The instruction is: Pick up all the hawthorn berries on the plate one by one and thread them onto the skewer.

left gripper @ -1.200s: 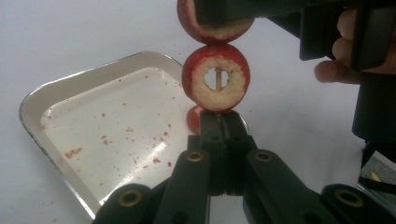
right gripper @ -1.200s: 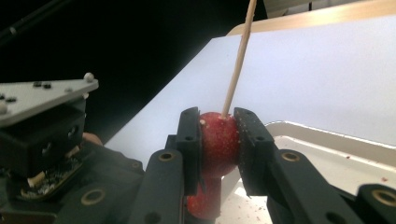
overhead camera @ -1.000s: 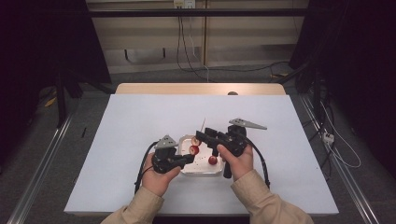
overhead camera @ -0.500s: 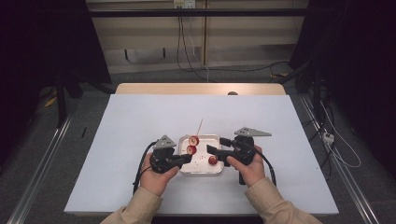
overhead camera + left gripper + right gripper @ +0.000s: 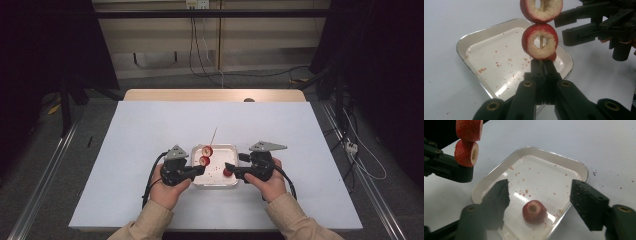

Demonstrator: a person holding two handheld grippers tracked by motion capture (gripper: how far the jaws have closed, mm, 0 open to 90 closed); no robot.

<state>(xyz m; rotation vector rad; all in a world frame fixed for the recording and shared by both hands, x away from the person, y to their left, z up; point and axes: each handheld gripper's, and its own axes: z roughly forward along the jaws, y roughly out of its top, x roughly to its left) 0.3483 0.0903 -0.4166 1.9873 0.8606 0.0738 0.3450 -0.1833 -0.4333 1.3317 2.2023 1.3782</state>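
From above, the left gripper (image 5: 196, 171) and right gripper (image 5: 231, 170) flank a white tray (image 5: 216, 182).

Left gripper view: its jaws clench a skewer (image 5: 540, 42) carrying two cored red fruit slices (image 5: 539, 41); a tilt could slide them off.

Right gripper view: jaws spread wide around a third slice (image 5: 534, 211) lying in the tray just ahead; hard closing may crush it.

A tray (image 5: 216, 183) sits on the table (image 5: 150, 130) near its near edge, between the left tongs (image 5: 201, 170) and right tongs (image 5: 229, 167), with one fruit piece (image 5: 534, 211) lying in its right part and two fruit rings (image 5: 540, 41) on a skewer (image 5: 213, 135) above its far left.
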